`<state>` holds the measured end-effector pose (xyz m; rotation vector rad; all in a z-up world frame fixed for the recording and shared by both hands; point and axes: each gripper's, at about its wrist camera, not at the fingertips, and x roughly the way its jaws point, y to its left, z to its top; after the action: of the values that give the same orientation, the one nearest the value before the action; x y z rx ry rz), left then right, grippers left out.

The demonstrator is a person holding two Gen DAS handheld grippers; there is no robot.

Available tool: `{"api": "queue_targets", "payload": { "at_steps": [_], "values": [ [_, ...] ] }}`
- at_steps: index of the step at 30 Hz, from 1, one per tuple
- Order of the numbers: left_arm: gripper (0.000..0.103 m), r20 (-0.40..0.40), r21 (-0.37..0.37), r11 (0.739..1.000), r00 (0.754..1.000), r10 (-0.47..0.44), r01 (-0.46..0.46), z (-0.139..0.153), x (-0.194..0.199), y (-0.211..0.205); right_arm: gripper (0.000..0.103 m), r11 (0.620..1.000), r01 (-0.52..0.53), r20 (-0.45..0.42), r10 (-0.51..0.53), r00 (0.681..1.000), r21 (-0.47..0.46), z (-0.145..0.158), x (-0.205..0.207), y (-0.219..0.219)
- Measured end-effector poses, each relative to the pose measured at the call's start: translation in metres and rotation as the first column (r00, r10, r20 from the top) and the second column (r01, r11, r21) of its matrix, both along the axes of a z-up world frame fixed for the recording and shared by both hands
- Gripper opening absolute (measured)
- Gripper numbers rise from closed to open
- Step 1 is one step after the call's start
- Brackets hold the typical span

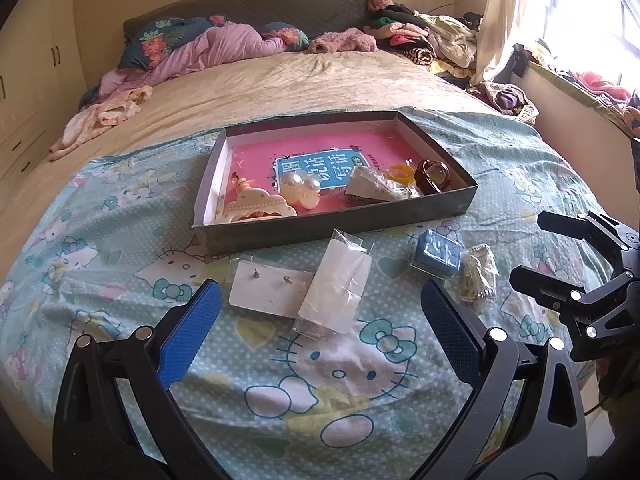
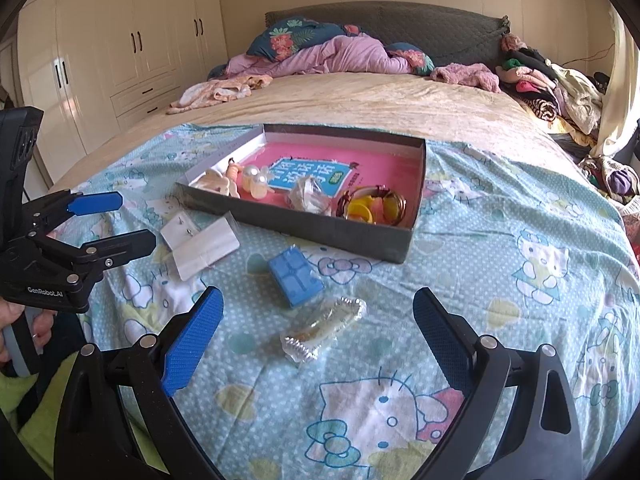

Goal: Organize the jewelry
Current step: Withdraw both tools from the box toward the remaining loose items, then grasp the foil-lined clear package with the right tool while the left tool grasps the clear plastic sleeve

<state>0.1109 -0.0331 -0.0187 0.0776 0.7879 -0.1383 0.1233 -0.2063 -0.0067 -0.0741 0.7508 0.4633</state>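
Over at nine o'clock in the right wrist view, the left gripper [image 2: 116, 220] hangs above the cat-print sheet [image 2: 500, 280], fingers spread wide and nothing between them, a hand [image 2: 24, 328] on its grip below. Just right of it, the white earring card [image 1: 268, 286] lies flat on the sheet with two small studs on it, and a clear packet [image 1: 336, 288] leans across the card's right edge, touching it. Up at twelve o'clock sits the shallow grey box [image 1: 340, 220], pink book cover lining its floor; inside, from the left, a cream hair claw [image 1: 256, 208], a pearl cluster [image 1: 300, 188] next to it, a crumpled clear packet [image 1: 372, 188] in the middle, then yellow rings [image 2: 362, 210] and a brown bangle [image 1: 432, 176] in the right-hand corner. Moving right along the sheet, a small blue box [image 2: 296, 276] rests near the grey box's front wall, apart from it, and a clear pouch [image 2: 324, 328] with something gold-toned inside lies just beside the blue box at five o'clock from it. The right gripper [image 2: 316, 340] hovers over that pouch, blue pads wide apart, gripping nothing; in the left wrist view it sits at three o'clock.
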Motion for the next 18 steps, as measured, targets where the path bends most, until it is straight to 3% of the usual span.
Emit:
{"api": "queue_targets", "payload": {
  "at_steps": [6,15,18],
  "values": [
    [0.091,-0.028,-0.026,1.000,1.000,-0.013,0.012,-0.012,0.006,-0.001,0.095,1.000,0.000,-0.050,0.000,0.999,-0.001,-0.018,0.005,0.001],
    [0.076,-0.064,-0.023,0.999,0.997,-0.046,0.045,-0.026,0.020,-0.006,0.095,1.000,0.003,-0.127,-0.001,0.992,0.017,-0.043,0.017,0.007],
    [0.074,-0.071,-0.012,0.999,0.996,-0.052,0.051,-0.030,0.025,-0.009,0.087,1.000,0.007,-0.148,-0.003,0.989,0.026,-0.049,0.022,0.008]
  ]
}}
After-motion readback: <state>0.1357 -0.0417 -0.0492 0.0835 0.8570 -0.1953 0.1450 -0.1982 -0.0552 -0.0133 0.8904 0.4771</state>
